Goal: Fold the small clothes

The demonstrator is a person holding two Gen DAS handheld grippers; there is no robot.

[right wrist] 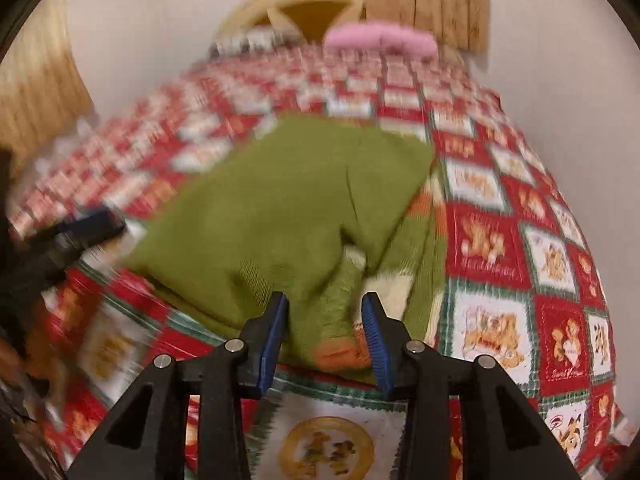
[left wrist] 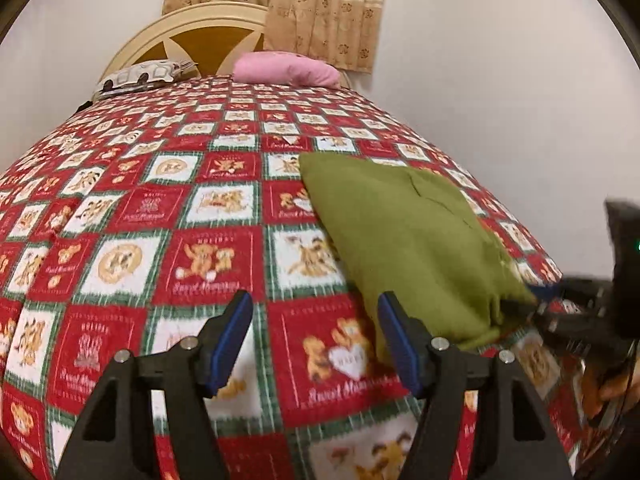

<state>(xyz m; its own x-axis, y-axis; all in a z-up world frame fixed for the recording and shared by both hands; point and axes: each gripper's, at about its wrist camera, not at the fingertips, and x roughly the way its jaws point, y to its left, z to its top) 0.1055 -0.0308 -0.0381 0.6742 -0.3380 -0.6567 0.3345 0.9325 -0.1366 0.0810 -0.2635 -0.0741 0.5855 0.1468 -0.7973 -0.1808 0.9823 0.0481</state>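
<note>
Our right hand-held gripper [right wrist: 325,334] has its jaws spread on either side of the near edge of the green garment [right wrist: 288,200], the blue pads flanking a bunched fold without closing on it; whether the pads touch the cloth we cannot tell through the motion blur. Our left hand-held gripper [left wrist: 316,340] is also spread and holds nothing, hovering over bare blanket with the garment [left wrist: 404,240] lying ahead and to its right. So the right hand is the nearer one, already at the hem, while the left stands apart from the cloth's left edge. The garment looks partly folded, a rough rectangle with its long axis running away from us toward the headboard, and a strip of orange trim [right wrist: 340,354] shows at the near corner between the right jaws. We judge that the coming move depends on the right jaws pinching that near edge and carrying it along the long axis, with the left coming in from the side to match. The bed [left wrist: 132,208] under it is covered by a red, white and green teddy-bear blanket. Farther off lie a pink pillow [left wrist: 286,69] and a patterned pillow [left wrist: 146,76] against a cream headboard [left wrist: 192,24], with beige curtains [left wrist: 320,8] and plain white walls behind.
</note>
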